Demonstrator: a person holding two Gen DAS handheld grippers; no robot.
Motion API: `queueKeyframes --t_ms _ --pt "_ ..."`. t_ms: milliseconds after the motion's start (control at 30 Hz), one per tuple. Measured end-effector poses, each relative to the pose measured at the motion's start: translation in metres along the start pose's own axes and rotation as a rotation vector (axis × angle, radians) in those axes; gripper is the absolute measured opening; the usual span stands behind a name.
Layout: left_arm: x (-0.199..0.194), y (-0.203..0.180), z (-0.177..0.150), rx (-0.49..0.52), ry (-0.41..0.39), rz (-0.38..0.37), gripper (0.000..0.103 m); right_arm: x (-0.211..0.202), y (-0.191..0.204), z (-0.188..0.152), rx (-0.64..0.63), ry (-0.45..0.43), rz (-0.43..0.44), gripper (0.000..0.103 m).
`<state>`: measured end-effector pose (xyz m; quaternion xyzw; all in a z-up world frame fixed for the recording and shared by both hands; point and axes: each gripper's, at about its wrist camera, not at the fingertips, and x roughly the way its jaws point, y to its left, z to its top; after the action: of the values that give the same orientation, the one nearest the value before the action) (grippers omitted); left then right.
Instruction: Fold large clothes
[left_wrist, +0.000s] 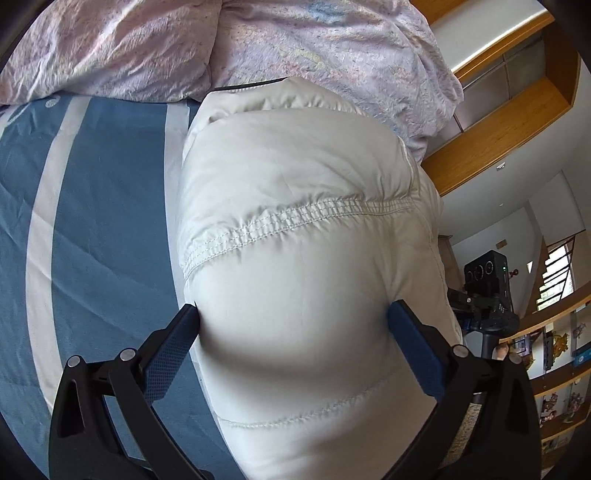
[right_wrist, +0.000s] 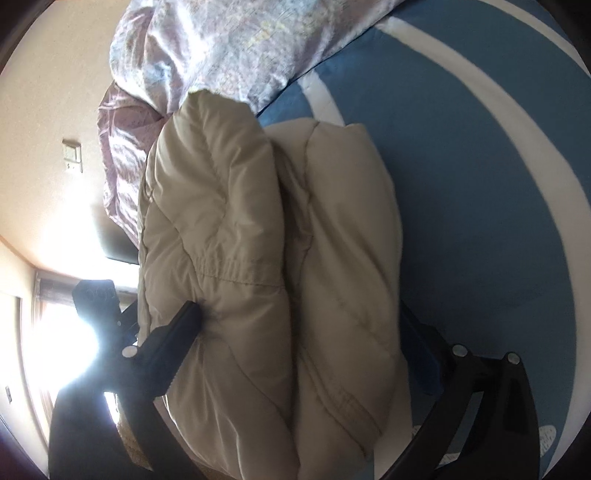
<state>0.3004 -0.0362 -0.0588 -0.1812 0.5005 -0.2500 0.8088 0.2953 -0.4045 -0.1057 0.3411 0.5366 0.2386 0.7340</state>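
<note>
The left wrist view shows the left gripper (left_wrist: 293, 325) with its blue-padded fingers (left_wrist: 168, 354) spread wide and pressed into both sides of a bulging quilted section of the white puffer jacket (left_wrist: 295, 229), which fills the centre of the frame over the blue-and-white striped bedsheet (left_wrist: 99, 221). Only this view shows the wooden shelves (left_wrist: 554, 373) at 4 o'clock, holding small figurines and boxes too small to tell apart.

The right wrist view shows the jacket (right_wrist: 266, 258) bundled into two thick folds on the sheet (right_wrist: 480, 184), with the right gripper (right_wrist: 299, 321) straddling it, fingers wide and gripping the padding. Only here does the other gripper body (right_wrist: 96, 295) appear at 9 o'clock, backlit. A crumpled pink floral duvet (left_wrist: 258, 40) lies at 12 o'clock.
</note>
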Motion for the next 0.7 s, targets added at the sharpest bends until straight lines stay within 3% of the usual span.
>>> queueKeyframes --t_ms 533,633,700 --pt "0.0 0.009 -0.005 -0.05 -0.054 -0.067 0.102 0.037 0.024 0.007 -0.082 0.048 0.07 0.1" --pt "-0.003 0.005 -0.007 -0.04 -0.085 -0.06 0.096 0.038 0.028 0.005 -0.094 0.028 0.095 0.085" --pt "-0.01 0.001 -0.006 -0.014 -0.109 -0.053 0.083 0.034 0.033 0.002 -0.112 0.021 0.103 0.073"
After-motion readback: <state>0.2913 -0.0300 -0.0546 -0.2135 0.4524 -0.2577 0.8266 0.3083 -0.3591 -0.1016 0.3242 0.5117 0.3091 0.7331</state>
